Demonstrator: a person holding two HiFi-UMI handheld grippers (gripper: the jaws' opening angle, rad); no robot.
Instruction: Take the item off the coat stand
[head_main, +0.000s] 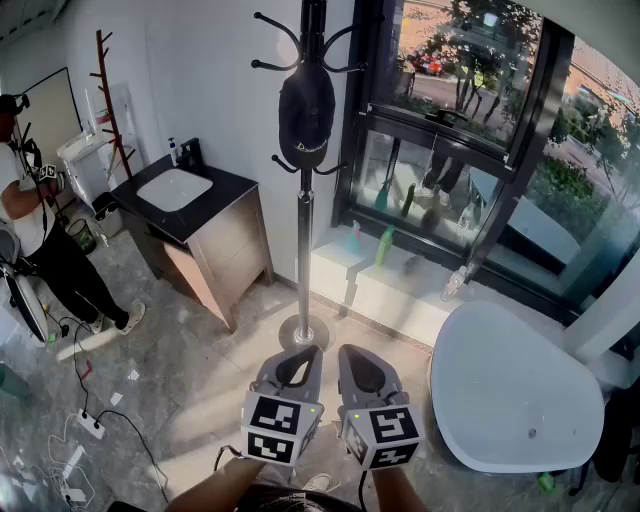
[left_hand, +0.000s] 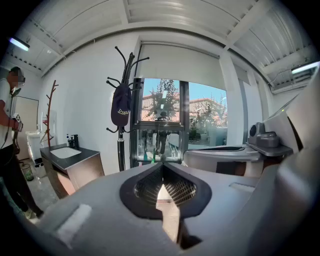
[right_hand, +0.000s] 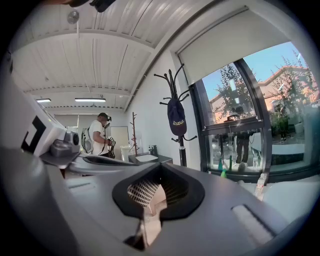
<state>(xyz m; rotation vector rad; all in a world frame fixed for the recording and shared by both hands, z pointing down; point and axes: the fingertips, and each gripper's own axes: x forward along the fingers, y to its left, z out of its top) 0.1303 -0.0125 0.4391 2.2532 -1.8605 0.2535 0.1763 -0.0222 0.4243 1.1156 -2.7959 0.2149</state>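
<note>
Dark cap (head_main: 306, 115) hangs high on the coat stand (head_main: 304, 250), against the black pole, below the top ring of hooks and just above the lower pair of hooks. It is well apart from both of my grippers, straight ahead of them and far above. They sit side by side low in the head view, near the stand's round foot on the floor. The left gripper (head_main: 304, 352) has its jaws pressed together with nothing between them, and the right gripper (head_main: 352, 352) is pressed together and empty too.

From the left gripper view the cap (left_hand: 121, 105) is up and to the left of the closed tips (left_hand: 161, 166). From the right gripper view it (right_hand: 176, 116) is above the tips (right_hand: 159, 170) and slightly to the right.

The cap's long axis runs up and down, parallel to the pole. Its narrower end is at the top by the hooks and its broader end, with pale lettering, is at the bottom. The lettered side faces towards me. I cannot tell which hook carries it.

The stand is on the floor between a dark-topped vanity cabinet (head_main: 205, 235) on its left and the black-framed window (head_main: 450, 120) on its right. A white oval tub (head_main: 510, 390) sits by the floor's right edge. A person (head_main: 35, 235) stands at the far left, near a brown wooden coat stand (head_main: 105, 90).
</note>
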